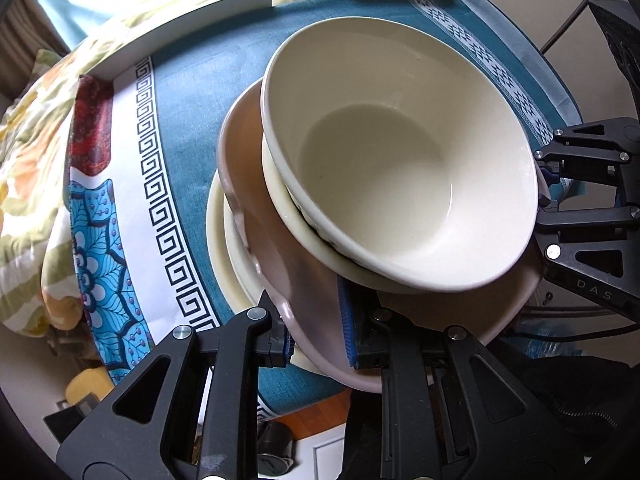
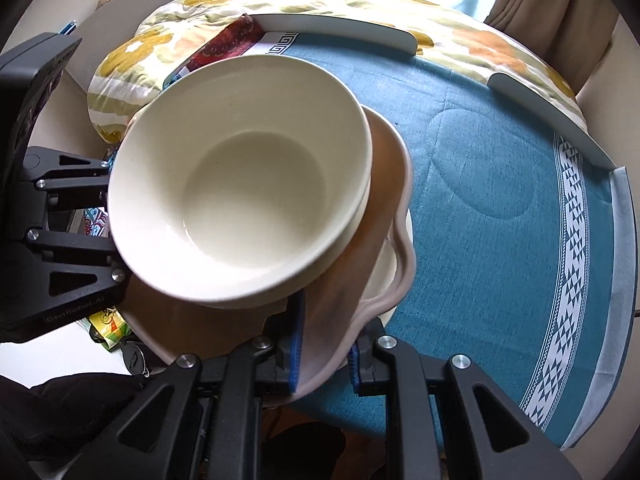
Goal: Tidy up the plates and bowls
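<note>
Pink plate (image 1: 280,264) pinched by both jaws, cream bowl (image 2: 240,184) atop, left view shows under-plate (image 1: 218,240).

1. A home, most likely a bedroom: a floral quilt (image 2: 304,4) in yellow and orange lies bunched just beyond the far edge of the table (image 2: 480,184).
2. Curtains (image 2: 552,4) hang beside a bright window behind the quilt.
3. The table wears a teal patterned tablecloth (image 1: 192,120).
4. Household crockery is stacked near its front edge: a cream bowl (image 1: 400,152) on a pink plate (image 1: 280,256).
</note>
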`<action>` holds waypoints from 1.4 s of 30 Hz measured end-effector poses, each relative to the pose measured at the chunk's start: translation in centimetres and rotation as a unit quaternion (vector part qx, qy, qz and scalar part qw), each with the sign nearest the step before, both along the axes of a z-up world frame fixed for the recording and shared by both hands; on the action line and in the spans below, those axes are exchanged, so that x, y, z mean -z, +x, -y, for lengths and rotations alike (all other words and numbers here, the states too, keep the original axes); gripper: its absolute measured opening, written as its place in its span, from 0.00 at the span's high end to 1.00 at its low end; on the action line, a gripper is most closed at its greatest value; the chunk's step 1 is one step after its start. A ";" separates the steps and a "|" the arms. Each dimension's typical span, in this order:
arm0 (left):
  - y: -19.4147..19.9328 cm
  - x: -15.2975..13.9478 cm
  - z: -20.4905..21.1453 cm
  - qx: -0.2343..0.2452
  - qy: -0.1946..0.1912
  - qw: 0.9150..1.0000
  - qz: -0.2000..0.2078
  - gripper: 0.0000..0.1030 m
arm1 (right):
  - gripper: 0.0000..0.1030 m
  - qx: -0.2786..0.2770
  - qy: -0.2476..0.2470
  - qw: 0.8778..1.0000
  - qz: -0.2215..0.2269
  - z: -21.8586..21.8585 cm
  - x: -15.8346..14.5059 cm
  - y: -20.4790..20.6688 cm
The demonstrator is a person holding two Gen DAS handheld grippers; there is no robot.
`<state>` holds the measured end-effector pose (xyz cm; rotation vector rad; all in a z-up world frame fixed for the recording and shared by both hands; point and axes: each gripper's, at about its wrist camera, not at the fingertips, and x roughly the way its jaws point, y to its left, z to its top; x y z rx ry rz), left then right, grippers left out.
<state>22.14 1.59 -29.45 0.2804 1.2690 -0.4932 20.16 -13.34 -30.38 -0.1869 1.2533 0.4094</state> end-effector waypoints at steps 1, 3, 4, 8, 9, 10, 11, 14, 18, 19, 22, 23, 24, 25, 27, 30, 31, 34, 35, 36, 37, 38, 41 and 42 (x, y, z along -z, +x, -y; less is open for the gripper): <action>0.1 0.0 0.0 0.000 0.001 1.000 -0.003 0.85 | 0.83 0.000 0.000 1.000 -0.001 0.0 0.0 0.0; 0.3 0.0 0.1 0.001 0.008 1.000 -0.006 0.85 | 0.83 0.002 -0.003 1.000 -0.008 -0.1 0.0 0.1; 0.4 0.0 0.2 -0.001 0.016 1.000 -0.010 0.84 | 0.83 0.002 -0.006 1.000 -0.014 -0.2 0.0 0.3; 0.7 0.2 0.7 -0.001 0.037 0.999 -0.022 0.82 | 0.82 0.006 -0.008 0.999 -0.037 -0.4 0.1 0.7; 0.8 0.1 0.7 -0.002 0.038 0.999 -0.025 0.81 | 0.81 0.007 -0.007 0.999 -0.041 -0.3 0.2 0.6; 0.9 0.1 0.7 -0.003 0.039 0.999 -0.030 0.81 | 0.81 0.008 -0.005 0.999 -0.043 -0.3 0.2 0.6; 1.0 0.1 0.8 -0.004 0.040 0.999 -0.034 0.80 | 0.81 0.010 -0.004 0.999 -0.045 -0.3 0.2 0.6; 1.2 -0.1 0.8 -0.002 0.044 0.998 -0.043 0.80 | 0.81 0.017 -0.001 0.999 -0.051 -0.1 0.2 0.7; 1.2 -0.3 0.8 -0.001 0.048 0.997 -0.055 0.79 | 0.81 0.019 -0.001 0.998 -0.056 -0.2 0.1 0.6; 1.1 -0.4 0.7 0.000 0.049 0.997 -0.058 0.79 | 0.81 0.019 -0.002 0.998 -0.057 -0.3 0.1 0.7; 1.0 -0.6 0.7 0.002 0.052 0.997 -0.065 0.78 | 0.81 0.017 -0.005 0.998 -0.063 -0.4 0.1 0.9; 1.0 -0.7 0.7 0.001 0.054 0.996 -0.068 0.78 | 0.81 0.018 -0.005 0.998 -0.064 -0.3 0.0 1.0; 0.9 -0.8 0.7 0.001 0.056 0.996 -0.070 0.78 | 0.81 0.019 -0.004 0.998 -0.067 -0.3 -0.1 1.0; 0.8 -0.9 0.8 0.002 0.060 0.996 -0.070 0.78 | 0.81 0.022 -0.004 0.997 -0.068 -0.2 -0.1 1.0; 0.7 -1.3 1.0 0.005 0.073 0.995 -0.067 0.75 | 0.81 0.026 -0.005 0.997 -0.070 -0.1 -0.4 1.0; 0.3 -2.1 1.1 0.013 0.082 0.995 -0.058 0.67 | 0.81 0.027 -0.010 0.997 -0.071 0.1 -0.7 1.0; 0.3 -2.4 1.0 0.013 0.081 0.995 -0.055 0.65 | 0.80 0.028 -0.007 0.997 -0.070 0.2 -0.9 1.0; 0.1 -3.3 1.1 0.015 0.074 0.996 -0.049 0.57 | 0.80 0.034 -0.005 0.997 -0.069 0.6 -1.3 1.0; 0.0 -3.4 1.2 0.017 0.076 0.996 -0.049 0.57 | 0.80 0.035 -0.006 0.997 -0.070 0.7 -1.4 1.0; -0.1 -3.6 1.3 0.019 0.079 0.996 -0.047 0.57 | 0.79 0.036 -0.006 0.997 -0.070 0.8 -1.6 1.1; -0.2 -3.8 1.3 0.021 0.079 0.996 -0.046 0.57 | 0.79 0.037 -0.007 0.997 -0.070 0.7 -1.7 1.0; -0.4 -3.9 1.4 0.022 0.080 0.996 -0.046 0.56 | 0.79 0.038 -0.007 0.997 -0.069 0.8 -1.9 0.9; -0.7 -4.4 1.4 0.025 0.078 0.996 -0.045 0.56 | 0.78 0.043 -0.008 0.997 -0.068 1.3 -2.6 0.6; -0.9 -4.6 1.3 0.024 0.078 0.996 -0.044 0.56 | 0.78 0.047 -0.008 0.997 -0.066 1.6 -3.0 0.4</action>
